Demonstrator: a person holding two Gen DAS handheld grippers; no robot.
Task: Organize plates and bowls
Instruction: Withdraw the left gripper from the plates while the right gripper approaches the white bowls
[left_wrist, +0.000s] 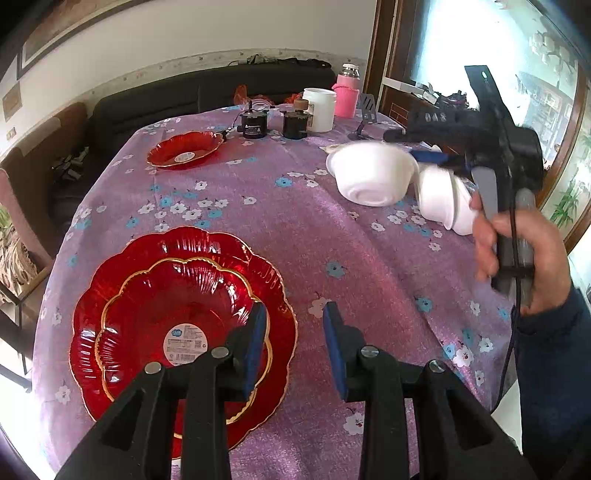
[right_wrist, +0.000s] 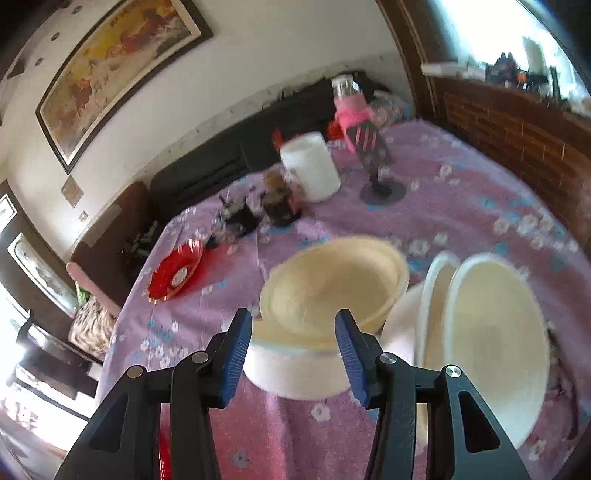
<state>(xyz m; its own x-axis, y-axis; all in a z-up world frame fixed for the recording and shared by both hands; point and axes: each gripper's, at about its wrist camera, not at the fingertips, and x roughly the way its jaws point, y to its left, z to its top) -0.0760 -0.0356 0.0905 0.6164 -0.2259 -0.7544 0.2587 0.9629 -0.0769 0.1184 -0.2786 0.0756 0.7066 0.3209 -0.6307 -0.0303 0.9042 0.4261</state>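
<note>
A small red glass plate (left_wrist: 177, 325) lies stacked inside a larger red scalloped plate (left_wrist: 122, 258) at the near left of the table. My left gripper (left_wrist: 295, 343) is open and empty just right of that stack. Another red plate (left_wrist: 184, 149) (right_wrist: 175, 275) sits far left. A white bowl (left_wrist: 369, 173) (right_wrist: 325, 291) stands tilted on the right, next to two nested white bowls lying on their side (left_wrist: 443, 206) (right_wrist: 487, 332). My right gripper (right_wrist: 293, 354) is open, with its jaws on either side of the tilted bowl's near wall; it also shows in the left wrist view (left_wrist: 424, 155).
A purple flowered cloth (left_wrist: 332, 258) covers the round table. At the back stand a white jar (left_wrist: 319, 109) (right_wrist: 310, 166), a pink bottle (left_wrist: 347, 92), two dark small containers (left_wrist: 273, 123) and a phone stand (right_wrist: 380, 184). A dark sofa (left_wrist: 184, 96) is behind.
</note>
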